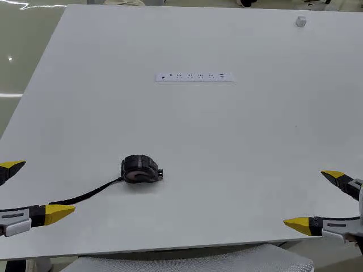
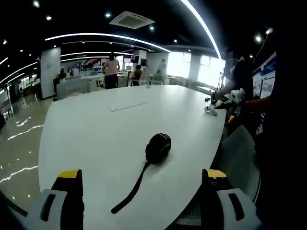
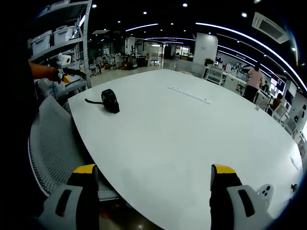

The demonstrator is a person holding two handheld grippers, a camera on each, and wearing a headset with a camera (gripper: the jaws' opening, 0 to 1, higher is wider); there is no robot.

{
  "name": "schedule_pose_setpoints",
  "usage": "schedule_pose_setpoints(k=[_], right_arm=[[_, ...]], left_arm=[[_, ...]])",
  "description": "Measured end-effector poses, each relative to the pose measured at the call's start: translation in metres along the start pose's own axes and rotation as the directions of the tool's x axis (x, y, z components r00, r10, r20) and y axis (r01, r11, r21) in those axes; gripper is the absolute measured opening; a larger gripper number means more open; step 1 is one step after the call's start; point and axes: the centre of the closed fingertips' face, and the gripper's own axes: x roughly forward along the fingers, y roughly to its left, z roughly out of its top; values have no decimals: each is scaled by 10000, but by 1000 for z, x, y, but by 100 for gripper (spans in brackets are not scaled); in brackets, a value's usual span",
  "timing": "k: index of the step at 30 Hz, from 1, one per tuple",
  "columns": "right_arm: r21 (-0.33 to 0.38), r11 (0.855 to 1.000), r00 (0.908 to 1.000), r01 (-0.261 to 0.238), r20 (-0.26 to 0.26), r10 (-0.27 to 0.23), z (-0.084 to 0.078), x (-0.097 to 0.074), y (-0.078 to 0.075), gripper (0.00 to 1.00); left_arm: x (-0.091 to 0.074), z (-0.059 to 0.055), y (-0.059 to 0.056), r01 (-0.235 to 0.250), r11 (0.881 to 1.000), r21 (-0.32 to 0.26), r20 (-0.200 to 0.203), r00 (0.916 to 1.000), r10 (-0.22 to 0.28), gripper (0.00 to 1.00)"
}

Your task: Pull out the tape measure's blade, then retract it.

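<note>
On the white table (image 1: 238,130), a black tape measure (image 1: 140,169) lies near the front edge, its strap (image 1: 85,196) trailing toward the left tool (image 1: 47,187). The left tool and the right tool (image 1: 304,198) both hover with jaws spread, well apart from it.

Bright, even light from ceiling strips (image 2: 206,32); white surface (image 1: 227,130) nearly shadowless, floor (image 1: 14,68) glare at 9 o'clock, gripper views fisheye-bent at edges.
</note>
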Motion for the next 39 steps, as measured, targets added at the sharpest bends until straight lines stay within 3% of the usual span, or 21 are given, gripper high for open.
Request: schedule_pose_setpoints(k=[10, 14, 17, 22, 32, 36, 39], right_arm=[[-227, 9992, 9994, -324, -83, 322, 13, 15, 4, 99], [-337, 9976, 9981, -602, 125, 607, 31, 25, 10, 99], [-408, 9965, 9968, -730, 284, 742, 43, 32, 12, 98], [-682, 9921, 9938, -1049, 309, 1072, 55, 47, 16, 97], [-1220, 9763, 9827, -1785, 283, 1832, 75, 75, 34, 97], [-1587, 9635, 9751, -2158, 172, 2212, 82, 86, 38, 97], [-1996, 9477, 9672, -2490, -7, 2540, 86, 95, 43, 97]], left_arm=[[15, 8, -7, 633, 9968, 483, -296, 9976, -619, 100], [24, 14, -12, 922, 9933, 695, -342, 9954, -900, 100], [31, 14, -8, 837, 9909, 1051, -532, 9955, -784, 100], [41, 23, -7, 1014, 9902, 962, -516, 9940, -968, 100], [62, 32, -14, 1852, 9668, 1759, -1026, 9802, -1692, 100], [70, 34, -18, 2334, 9445, 2313, -1320, 9693, -2073, 94], [76, 32, -20, 2457, 9355, 2538, -1633, 9642, -2089, 94]])
